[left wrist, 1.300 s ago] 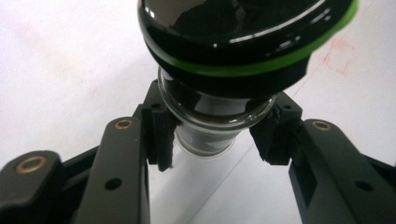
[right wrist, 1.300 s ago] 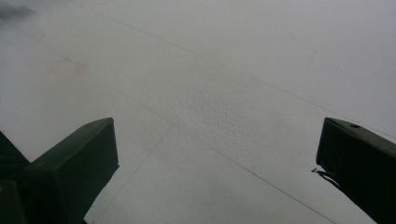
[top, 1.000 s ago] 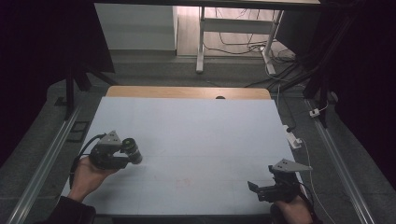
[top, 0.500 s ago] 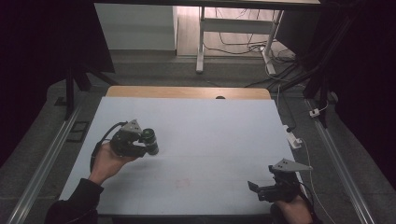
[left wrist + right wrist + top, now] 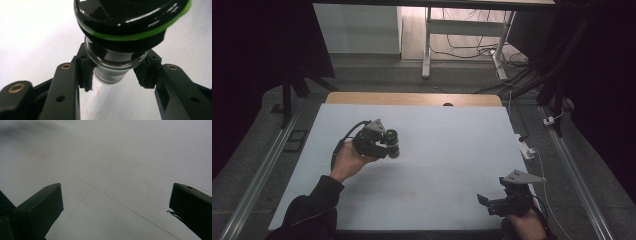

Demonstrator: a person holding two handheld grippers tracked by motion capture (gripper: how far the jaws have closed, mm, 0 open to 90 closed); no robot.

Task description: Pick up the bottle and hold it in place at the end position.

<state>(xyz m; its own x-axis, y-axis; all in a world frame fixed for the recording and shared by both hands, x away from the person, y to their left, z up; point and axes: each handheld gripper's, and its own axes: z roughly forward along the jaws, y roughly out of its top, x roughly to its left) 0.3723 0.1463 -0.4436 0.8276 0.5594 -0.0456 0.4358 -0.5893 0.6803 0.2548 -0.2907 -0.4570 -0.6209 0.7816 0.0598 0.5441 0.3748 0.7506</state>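
Jar (image 5: 112, 62) clamped by left gripper (image 5: 384, 145) jaws, green-ringed lid (image 5: 130, 20) close-up, right gripper (image 5: 115, 205) jaws apart.

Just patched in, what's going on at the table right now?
A person holds a gripper in each hand over a white table. The left gripper is shut on a small glass jar with a black lid ringed in green, gripping it by the glass body below the lid; in the high view it is held out over the table's left half. The right gripper is open with nothing between its jaws, near the table's front right corner.
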